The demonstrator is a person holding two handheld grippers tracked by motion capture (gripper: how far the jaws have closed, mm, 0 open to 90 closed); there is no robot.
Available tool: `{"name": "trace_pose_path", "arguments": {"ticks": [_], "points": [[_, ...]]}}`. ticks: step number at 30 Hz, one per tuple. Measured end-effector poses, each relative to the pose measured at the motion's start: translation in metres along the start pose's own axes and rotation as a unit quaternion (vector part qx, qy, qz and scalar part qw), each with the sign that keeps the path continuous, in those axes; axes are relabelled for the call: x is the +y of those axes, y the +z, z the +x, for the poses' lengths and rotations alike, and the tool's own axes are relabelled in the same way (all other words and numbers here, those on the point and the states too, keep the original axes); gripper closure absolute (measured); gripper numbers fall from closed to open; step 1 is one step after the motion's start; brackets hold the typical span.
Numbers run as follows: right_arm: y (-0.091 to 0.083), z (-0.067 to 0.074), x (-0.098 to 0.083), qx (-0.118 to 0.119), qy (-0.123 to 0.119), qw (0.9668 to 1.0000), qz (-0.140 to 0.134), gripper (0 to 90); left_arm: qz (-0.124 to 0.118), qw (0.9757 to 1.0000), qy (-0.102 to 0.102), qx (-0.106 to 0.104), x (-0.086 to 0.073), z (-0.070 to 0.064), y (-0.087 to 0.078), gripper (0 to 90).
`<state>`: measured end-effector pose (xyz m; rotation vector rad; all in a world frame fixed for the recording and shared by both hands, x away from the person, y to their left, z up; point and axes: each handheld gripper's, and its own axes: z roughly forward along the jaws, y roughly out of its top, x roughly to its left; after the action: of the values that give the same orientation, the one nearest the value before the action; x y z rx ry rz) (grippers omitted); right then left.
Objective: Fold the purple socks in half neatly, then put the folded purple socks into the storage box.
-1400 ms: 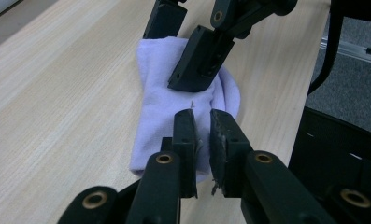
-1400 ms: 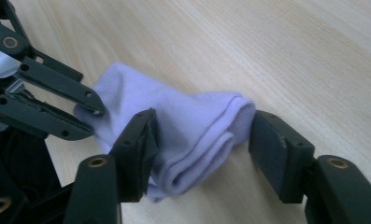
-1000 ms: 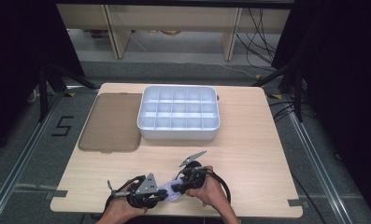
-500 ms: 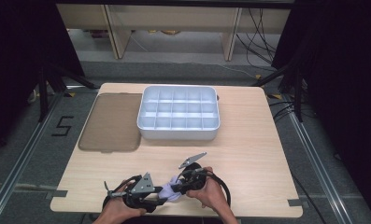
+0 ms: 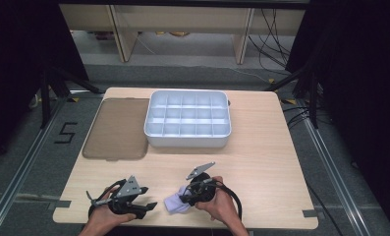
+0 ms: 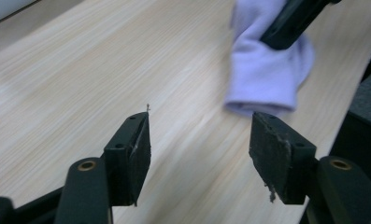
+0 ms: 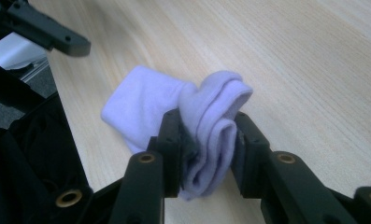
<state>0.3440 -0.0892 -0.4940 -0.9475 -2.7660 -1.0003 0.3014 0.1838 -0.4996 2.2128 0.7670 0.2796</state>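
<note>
slid off leftward since a second ago, left gripper (image 5: pixel 151 205), jaws just opening, nothing between. right gripper (image 7: pixel 206 154) clamped on folded lavender sock (image 7: pixel 174 116); probably headed for divided tray (image 5: pixel 187 140).

A pale lilac sock (image 7: pixel 206 126), folded and bunched, lies on the table's near edge, its folded end pinched and lifted.

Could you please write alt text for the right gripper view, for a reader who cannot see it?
The right gripper has its two black jaws shut on a folded pale lilac sock, bunched between the pads, its free end lying on the light wooden table. Part of the left gripper shows at the upper left.
</note>
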Motion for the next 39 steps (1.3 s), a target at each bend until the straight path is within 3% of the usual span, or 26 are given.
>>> {"name": "trace_pose_path", "arguments": {"ticks": [3, 8, 10, 12, 13, 16, 19, 20, 22, 25, 27, 33, 35, 36, 39], "points": [[-0.001, 0.002, 0.0, 0.0, 0.003, 1.0, 0.002, 68.8, 0.01, 0.9998, -0.01, 0.011, -0.006, 0.007, -0.002, 34.7], [-0.005, 0.004, 0.001, 0.004, -0.01, 0.9999, -0.003, 69.0, 0.015, 0.9996, -0.009, 0.022, -0.008, 0.012, -0.003, 31.5], [-0.006, 0.006, 0.003, 0.008, -0.017, 0.9998, -0.005, 69.1, 0.013, 0.9995, -0.019, 0.02, -0.008, 0.011, -0.002, 30.6], [-0.011, 0.01, 0.005, -0.001, -0.012, 0.9999, -0.004, 69.2, 0.012, 0.9994, -0.019, 0.025, -0.008, 0.01, -0.002, 28.6], [-0.012, 0.01, 0.006, 0.001, -0.026, 0.9996, -0.01, 69.2, 0.01, 0.9995, -0.017, 0.026, -0.007, 0.01, -0.003, 27.4], [-0.02, 0.015, 0.01, -0.005, -0.025, 0.9996, -0.016, 69.3, 0.013, 0.9995, -0.009, 0.028, -0.008, 0.013, -0.003, 26.9], [-0.031, 0.016, 0.014, -0.011, -0.036, 0.999, -0.025, 69.3, 0.002, 0.9993, -0.026, 0.025, -0.008, 0.011, -0.004, 26.6], [-0.036, 0.017, 0.014, -0.016, -0.026, 0.9992, -0.025, 69.3, 0.003, 0.9993, -0.028, 0.025, -0.008, 0.011, -0.004, 26.5], [-0.043, 0.015, 0.016, -0.023, -0.031, 0.9987, -0.033, 69.3, 0.007, 0.9995, -0.014, 0.027, -0.008, 0.012, -0.004, 26.3], [-0.055, 0.012, 0.019, -0.037, -0.021, 0.9984, -0.039, 69.3, 0.005, 0.9996, -0.021, 0.02, -0.008, 0.011, -0.004, 26.3], [-0.063, 0.009, 0.022, -0.047, -0.022, 0.998, -0.036, 69.3, -0.001, 0.9991, -0.038, 0.02, -0.008, 0.01, -0.003, 26.1], [-0.088, -0.01, 0.039, -0.082, -0.025, 0.9956, -0.037, 69.3, 0.002, 0.9995, -0.021, 0.023, -0.008, 0.013, -0.006, 26.1], [-0.098, -0.015, 0.046, -0.089, -0.004, 0.9956, -0.031, 69.3, 0.001, 0.9994, -0.027, 0.02, -0.008, 0.012, -0.005, 25.7], [-0.101, -0.02, 0.047, -0.101, -0.016, 0.994, -0.04, 69.3, 0.0, 0.9994, -0.029, 0.021, -0.007, 0.012, -0.005, 24.9], [-0.114, -0.031, 0.056, -0.12, -0.016, 0.9919, -0.039, 69.3, 0.004, 0.9994, -0.025, 0.023, -0.007, 0.012, -0.005, 24.3]]}}
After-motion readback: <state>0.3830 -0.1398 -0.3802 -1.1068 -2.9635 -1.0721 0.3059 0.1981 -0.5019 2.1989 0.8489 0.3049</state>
